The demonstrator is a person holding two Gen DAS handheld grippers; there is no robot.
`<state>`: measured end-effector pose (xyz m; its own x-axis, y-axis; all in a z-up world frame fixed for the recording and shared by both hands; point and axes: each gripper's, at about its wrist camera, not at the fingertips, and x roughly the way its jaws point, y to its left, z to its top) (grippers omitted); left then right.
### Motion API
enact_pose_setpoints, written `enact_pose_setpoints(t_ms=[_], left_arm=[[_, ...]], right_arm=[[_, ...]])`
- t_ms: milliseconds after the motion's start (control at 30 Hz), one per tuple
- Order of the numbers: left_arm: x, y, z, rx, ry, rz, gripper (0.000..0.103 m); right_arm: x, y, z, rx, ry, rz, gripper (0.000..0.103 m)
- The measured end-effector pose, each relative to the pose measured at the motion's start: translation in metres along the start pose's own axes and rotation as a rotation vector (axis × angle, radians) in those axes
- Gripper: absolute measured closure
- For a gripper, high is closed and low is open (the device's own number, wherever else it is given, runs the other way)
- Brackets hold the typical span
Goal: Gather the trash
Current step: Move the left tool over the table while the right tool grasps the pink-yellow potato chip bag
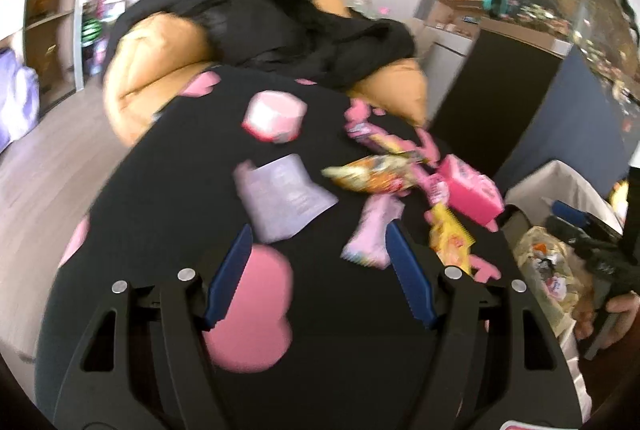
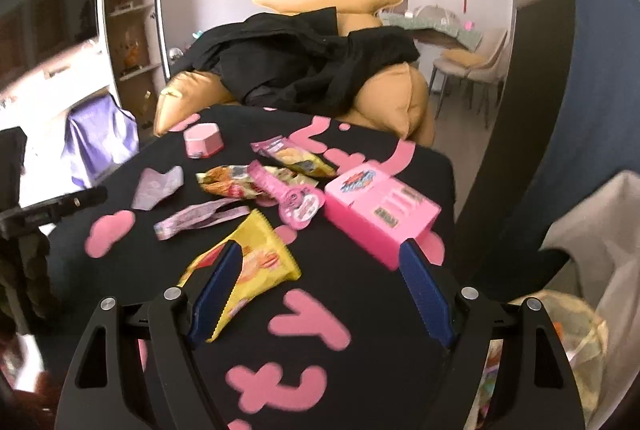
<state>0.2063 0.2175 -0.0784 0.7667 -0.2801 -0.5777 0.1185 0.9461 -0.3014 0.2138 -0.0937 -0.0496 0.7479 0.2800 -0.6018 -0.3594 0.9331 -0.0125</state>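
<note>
Wrappers scattered on black cloth (image 2: 360,310) with pink shapes: yellow packet (image 2: 256,254) near front, pink box (image 2: 380,218) right, lilac wrapper (image 1: 284,198), pink tub (image 2: 203,141) at back. Print on all too blurred to read. Bin bag (image 1: 560,270) right of the cloth holds crumpled trash. Left gripper (image 1: 316,270) wide open, empty. Right gripper (image 2: 320,290) wide open, nothing gripped; yellow packet lies under its left finger.

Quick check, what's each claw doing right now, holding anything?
Left claw: open, holding nothing, above the black cloth.
Right claw: open, holding nothing; a yellow wrapper lies under its left finger.
</note>
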Motion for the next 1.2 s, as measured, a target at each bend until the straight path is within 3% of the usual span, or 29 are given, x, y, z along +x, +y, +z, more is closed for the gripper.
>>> enact_pose_setpoints(t_ms=[67,167,267,400,567,633,900,1067,1100,1133,1167,1200], left_arm=[[0.02,-0.008,0.012,0.021,0.024,-0.034,0.037],[0.04,-0.01,0.026,0.002,0.025,0.017,0.037],[0.046,0.0,0.032,-0.059,0.014,0.036,0.037],[0.044,0.014,0.037,-0.096,0.014,0.063,0.037],[0.044,0.029,0.04,-0.094,0.041,0.125,0.037],[0.048,0.036,0.039,-0.102,0.06,0.132,0.037],[0.056,0.062,0.035,-0.169,0.1,0.108,0.037],[0.057,0.067,0.033,-0.194,0.098,0.101,0.037],[0.057,0.068,0.032,-0.2,0.104,0.102,0.037],[0.057,0.067,0.031,-0.203,0.107,0.103,0.037],[0.056,0.067,0.03,-0.205,0.107,0.105,0.037],[0.055,0.065,0.029,-0.203,0.106,0.109,0.037]], right_arm=[[0.011,-0.004,0.005,0.001,0.007,-0.027,0.026],[0.03,-0.012,0.02,0.009,0.022,-0.015,0.026],[0.055,-0.004,0.046,-0.08,0.034,-0.018,0.026],[0.111,0.01,0.087,-0.205,0.141,0.117,0.026],[0.191,0.02,0.128,-0.269,0.287,0.306,0.026],[0.216,0.026,0.135,-0.289,0.324,0.324,0.026],[0.278,0.05,0.127,-0.427,0.481,0.266,0.026],[0.284,0.041,0.123,-0.356,0.514,0.29,0.027],[0.285,0.038,0.123,-0.342,0.516,0.294,0.034],[0.286,0.035,0.123,-0.314,0.526,0.3,0.048],[0.286,0.03,0.123,-0.276,0.538,0.308,0.05],[0.285,0.027,0.123,-0.249,0.534,0.314,0.062]])
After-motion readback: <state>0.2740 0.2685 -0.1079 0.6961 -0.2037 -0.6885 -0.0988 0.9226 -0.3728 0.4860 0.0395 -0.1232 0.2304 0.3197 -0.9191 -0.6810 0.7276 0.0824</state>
